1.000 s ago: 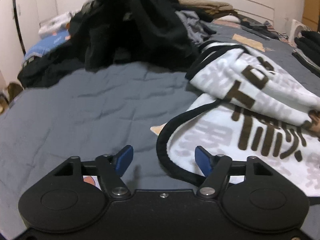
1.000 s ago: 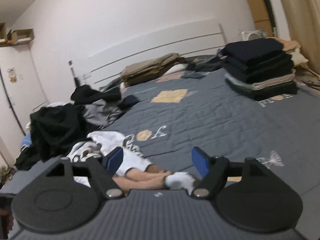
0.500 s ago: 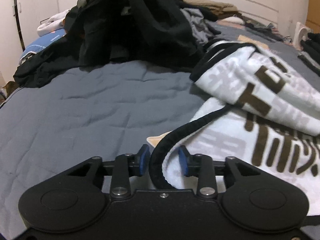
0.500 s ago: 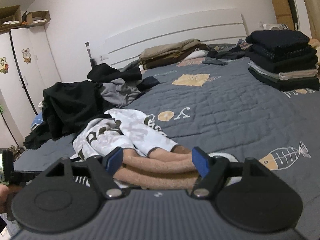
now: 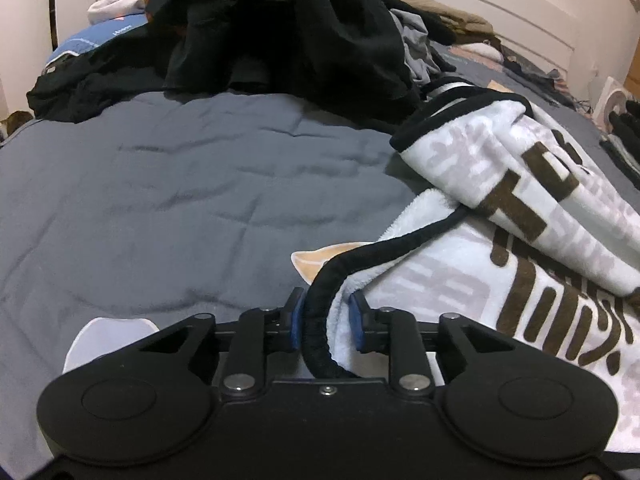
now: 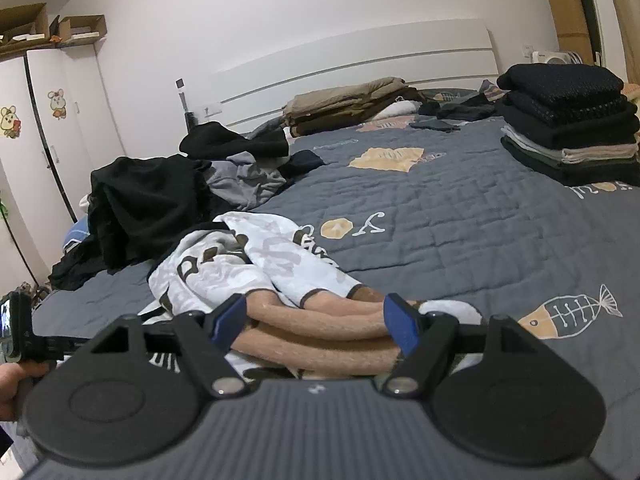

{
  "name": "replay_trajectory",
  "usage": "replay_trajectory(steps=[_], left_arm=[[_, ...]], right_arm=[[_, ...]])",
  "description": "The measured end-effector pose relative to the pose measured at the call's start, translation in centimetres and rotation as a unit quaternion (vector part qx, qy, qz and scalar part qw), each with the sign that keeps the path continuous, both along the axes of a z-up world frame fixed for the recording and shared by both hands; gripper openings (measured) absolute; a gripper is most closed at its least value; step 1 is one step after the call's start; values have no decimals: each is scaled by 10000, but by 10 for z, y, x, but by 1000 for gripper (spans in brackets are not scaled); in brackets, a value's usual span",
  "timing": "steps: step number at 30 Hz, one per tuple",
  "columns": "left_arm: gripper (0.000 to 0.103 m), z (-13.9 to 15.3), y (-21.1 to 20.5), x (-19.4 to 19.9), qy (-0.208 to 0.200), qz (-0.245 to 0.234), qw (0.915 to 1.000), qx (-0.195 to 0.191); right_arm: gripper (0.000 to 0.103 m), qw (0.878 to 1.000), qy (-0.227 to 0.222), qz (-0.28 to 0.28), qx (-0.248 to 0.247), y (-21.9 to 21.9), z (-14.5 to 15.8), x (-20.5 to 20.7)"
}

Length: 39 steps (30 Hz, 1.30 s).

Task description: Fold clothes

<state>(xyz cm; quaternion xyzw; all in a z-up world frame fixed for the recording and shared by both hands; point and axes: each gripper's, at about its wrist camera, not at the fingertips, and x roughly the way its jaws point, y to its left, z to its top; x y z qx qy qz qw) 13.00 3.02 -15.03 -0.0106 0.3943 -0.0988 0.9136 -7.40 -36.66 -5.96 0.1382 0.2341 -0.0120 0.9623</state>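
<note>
Grey quilted bedding fills my view, and on it lies the white fleece garment with brown lettering, crumpled toward the near left of the bed in the right camera. Its black-trimmed edge runs straight into my left gripper, whose jaws are closing around that edge; the blue pads sit against trim on one side and white fleece on the other, so I read it as gripping the garment's hem. My right gripper stands wide, its pads on either side of the tan ribbed cuffs without pressing them. Just behind the garment I see a heap of black clothes with some grey pieces mixed in. Farther off, near the white headboard, sits a folded tan pile, and a neat folded stack of dark items rests at the far right. A white wardrobe with cartoon stickers stands by the left wall.
</note>
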Motion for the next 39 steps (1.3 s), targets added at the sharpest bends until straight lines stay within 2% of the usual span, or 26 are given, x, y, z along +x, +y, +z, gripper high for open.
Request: replay_trajectory(steps=[1, 2, 3, 4, 5, 6, 7, 8, 9, 10, 12, 13, 15, 17, 23, 26, 35, 39], left_arm=[[28, -1, -1, 0, -48, -174, 9998, 129], [37, -1, -3, 0, -67, -112, 9994, 323], [60, 0, -5, 0, -84, -28, 9986, 523], [73, 0, -7, -1, -100, 56, 9973, 722], [99, -1, -4, 1, -22, 218, 9970, 738], [103, -3, -1, 4, 66, 386, 9965, 738], [102, -4, 1, 3, 38, 324, 9972, 678], [96, -4, 4, 2, -13, 237, 9977, 634], [83, -3, 6, 1, -69, 126, 9983, 562], [76, -2, 7, -1, -93, 12, 9990, 427], [54, 0, 9, -1, -87, -58, 9997, 231], [49, 0, 10, -1, -87, -66, 9998, 141], [23, 1, 12, 0, -60, -113, 9999, -56], [14, 4, 14, -1, -15, -171, 9995, -265], [8, 18, 15, -6, -123, -367, 9985, -388], [8, 32, 20, -15, -326, -477, 9974, -431], [8, 68, 41, -60, -598, -843, 9932, -543], [8, 93, 52, -85, -919, -950, 9888, -695]], right_arm=[[75, 10000, 8, 4, -10, 1, 0, 0], [75, 10000, 19, 8, -21, 2, -1, 1], [75, 10000, 38, 14, -33, 4, -1, 1], [75, 10000, 49, 27, -42, 5, -2, 1], [75, 10000, 61, 40, -52, 6, -2, 2], [75, 9999, 75, 54, -65, 7, -2, 3], [75, 9999, 90, 70, -72, 8, -3, 4], [75, 9999, 106, 87, -79, 9, -3, 5], [75, 9998, 121, 103, -85, 10, -4, 6], [75, 9998, 134, 117, -94, 11, -4, 7], [75, 9997, 152, 113, -132, 13, -5, 9], [75, 9997, 158, 117, -126, 14, -5, 11], [75, 9997, 170, 128, -117, 17, -5, 13], [75, 9997, 166, 160, -129, 19, -5, 14], [75, 9996, 140, 205, -113, 22, -4, 17], [75, 9997, 118, 186, -53, 22, -2, 18], [75, 9990, 175, 401, -78, 36, -2, 24], [75, 9984, 158, 534, -131, 44, 0, 24]])
